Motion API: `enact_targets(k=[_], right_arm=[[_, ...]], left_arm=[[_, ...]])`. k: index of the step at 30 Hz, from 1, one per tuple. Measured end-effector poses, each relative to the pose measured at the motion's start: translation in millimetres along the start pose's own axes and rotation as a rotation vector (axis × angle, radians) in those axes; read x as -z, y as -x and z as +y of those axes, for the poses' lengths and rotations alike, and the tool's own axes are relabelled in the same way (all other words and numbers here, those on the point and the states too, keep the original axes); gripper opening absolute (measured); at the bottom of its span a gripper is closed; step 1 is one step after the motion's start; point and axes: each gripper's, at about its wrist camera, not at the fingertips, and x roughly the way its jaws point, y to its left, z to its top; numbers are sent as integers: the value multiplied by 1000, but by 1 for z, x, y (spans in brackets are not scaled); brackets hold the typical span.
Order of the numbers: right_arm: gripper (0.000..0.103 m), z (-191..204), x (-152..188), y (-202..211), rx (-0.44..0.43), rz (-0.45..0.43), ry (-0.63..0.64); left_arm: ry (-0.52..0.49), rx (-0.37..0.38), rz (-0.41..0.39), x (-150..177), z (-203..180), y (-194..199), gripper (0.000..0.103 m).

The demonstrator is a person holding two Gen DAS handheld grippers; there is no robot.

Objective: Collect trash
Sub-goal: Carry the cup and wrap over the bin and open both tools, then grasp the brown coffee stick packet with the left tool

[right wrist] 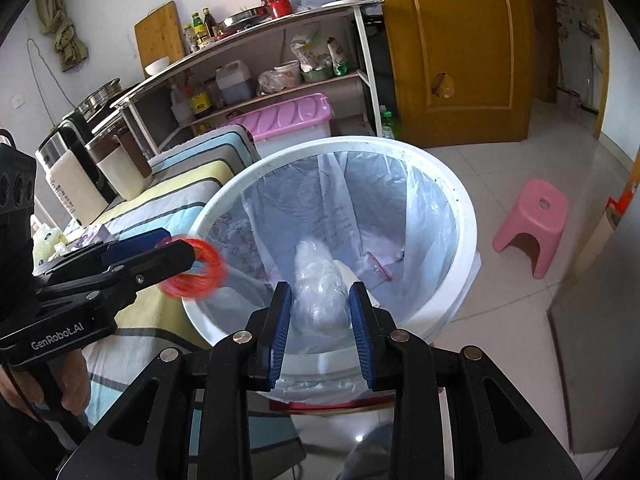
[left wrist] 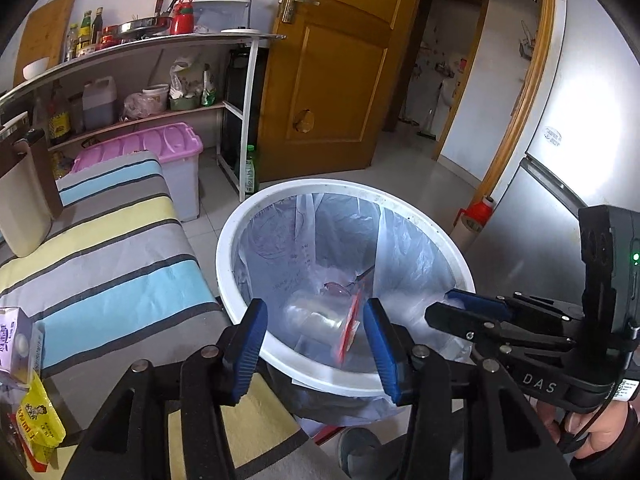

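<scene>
From the left wrist I see my left hand-held gripper (left wrist: pixel 316 338) with its jaws apart over the near rim of the white bin (left wrist: pixel 228 240). A clear plastic roll with a red core (left wrist: pixel 320 318) sits blurred in the gap; I cannot tell whether either pad touches it. At three o'clock my right hand-held gripper (left wrist: pixel 456 300) reaches over the rim. The striped bench (left wrist: pixel 120 248) presses against the bin at nine o'clock; open floor lies at one o'clock, toward the door (left wrist: pixel 336 80).

From the right wrist, the right hand-held gripper stands apart around a crumpled clear plastic wad (right wrist: pixel 320 296); contact is unclear. At nine o'clock the roll shows as a blurred red ring beside the left gripper's tip. A pink stool (right wrist: pixel 532 224) stands at three o'clock, well apart, with bare tiles around it.
</scene>
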Motion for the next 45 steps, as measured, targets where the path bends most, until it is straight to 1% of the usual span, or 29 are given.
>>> enact_targets(k=[1, 3, 7, 11, 18, 25, 35, 40, 45], right_arm=[[39, 0, 1, 0, 1, 1, 1], [41, 1, 1, -1, 2, 0, 0], [41, 2, 1, 4, -3, -13, -8], [41, 7, 4, 14, -28, -30, -7], [41, 28, 13, 31, -73, -44, 20], [41, 57, 23, 44, -120, -45, 78], [41, 101, 38, 47, -199, -19, 150], [41, 120, 43, 50, -230, -14, 183], [41, 132, 47, 50, -249, -3, 199]], left_arm=[[3, 0, -1, 0, 1, 0, 53], [10, 2, -3, 0, 3, 1, 53], [23, 10, -18, 1, 6, 9, 53], [44, 9, -30, 5, 10, 20, 53], [63, -16, -59, 19, 17, 49, 53], [93, -74, -73, 43, 33, 83, 53], [147, -167, -94, 77, 65, 127, 53], [139, -204, -95, 92, 72, 140, 53], [118, -217, -76, 106, 75, 145, 53]])
